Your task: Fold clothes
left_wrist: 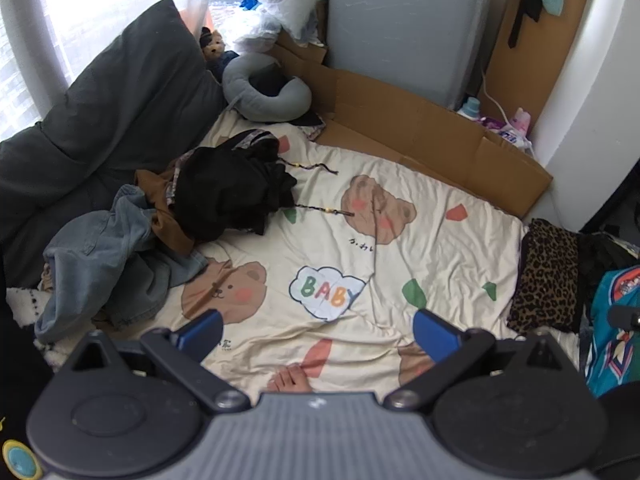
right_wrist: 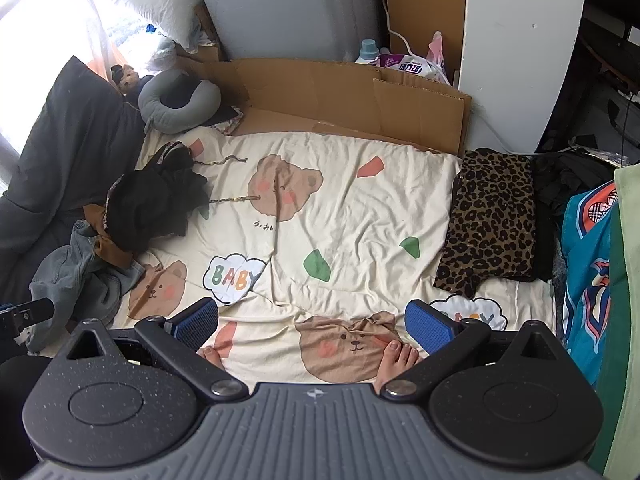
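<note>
A heap of unfolded clothes lies at the left of the cream bear-print bed sheet (left_wrist: 420, 240): a black garment (left_wrist: 228, 192) on top, a brown one (left_wrist: 168, 220) under it, blue jeans (left_wrist: 108, 264) nearest me. The heap also shows in the right wrist view (right_wrist: 156, 200). A folded leopard-print garment (right_wrist: 492, 216) lies at the bed's right edge, also in the left wrist view (left_wrist: 548, 276). My left gripper (left_wrist: 316, 332) is open and empty above the sheet's near part. My right gripper (right_wrist: 312, 320) is open and empty too, held above the sheet.
A dark grey pillow (left_wrist: 112, 112) and grey neck pillow (left_wrist: 264, 88) lie at the head. Flat cardboard (left_wrist: 420, 132) lines the far side by a grey appliance (left_wrist: 404, 20). A teal printed garment (right_wrist: 588, 272) is at the right. Bare feet (right_wrist: 396, 356) rest on the near sheet.
</note>
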A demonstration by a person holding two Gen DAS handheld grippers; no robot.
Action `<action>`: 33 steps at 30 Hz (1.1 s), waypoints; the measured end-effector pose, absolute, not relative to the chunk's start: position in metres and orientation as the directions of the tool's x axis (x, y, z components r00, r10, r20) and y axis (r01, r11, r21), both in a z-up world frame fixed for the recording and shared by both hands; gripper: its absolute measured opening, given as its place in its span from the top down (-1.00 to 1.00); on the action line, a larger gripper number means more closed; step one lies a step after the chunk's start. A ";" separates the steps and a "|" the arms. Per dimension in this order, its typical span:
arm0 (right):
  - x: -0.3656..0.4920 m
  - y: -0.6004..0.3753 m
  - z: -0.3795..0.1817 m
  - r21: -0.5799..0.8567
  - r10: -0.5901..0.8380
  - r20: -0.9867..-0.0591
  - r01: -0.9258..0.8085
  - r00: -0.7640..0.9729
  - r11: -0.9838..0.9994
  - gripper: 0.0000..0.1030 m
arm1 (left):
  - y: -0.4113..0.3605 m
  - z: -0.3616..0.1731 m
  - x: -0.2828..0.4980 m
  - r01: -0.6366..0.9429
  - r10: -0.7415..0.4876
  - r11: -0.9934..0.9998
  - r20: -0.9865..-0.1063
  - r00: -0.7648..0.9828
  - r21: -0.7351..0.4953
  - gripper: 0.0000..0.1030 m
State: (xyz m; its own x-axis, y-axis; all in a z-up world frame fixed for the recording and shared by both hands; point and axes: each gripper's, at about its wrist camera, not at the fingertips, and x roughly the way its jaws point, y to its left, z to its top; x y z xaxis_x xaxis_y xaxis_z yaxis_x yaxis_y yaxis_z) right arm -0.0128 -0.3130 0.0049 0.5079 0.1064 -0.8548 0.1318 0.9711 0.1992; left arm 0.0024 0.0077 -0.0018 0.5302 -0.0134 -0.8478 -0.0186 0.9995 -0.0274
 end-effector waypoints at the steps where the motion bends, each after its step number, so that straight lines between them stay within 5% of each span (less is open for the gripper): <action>1: -0.013 -0.313 0.005 0.201 0.107 -0.855 0.132 0.508 0.971 -0.99 | 0.008 -0.002 0.002 -0.020 -0.012 0.999 -0.848 0.530 -0.027 -0.98; 33: -0.015 -0.314 0.005 0.217 0.119 -0.847 0.133 0.518 0.967 -0.99 | 0.004 0.001 0.002 -0.046 0.025 0.999 -0.842 0.539 0.000 -0.98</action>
State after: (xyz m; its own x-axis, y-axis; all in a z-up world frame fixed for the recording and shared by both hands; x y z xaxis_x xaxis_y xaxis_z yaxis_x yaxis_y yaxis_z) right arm -0.0146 -0.3138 0.0053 0.5178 0.1190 -0.8472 0.1330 0.9670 0.2172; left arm 0.0022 0.0039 0.0014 0.5394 0.0254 -0.8417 -0.0464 0.9989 0.0005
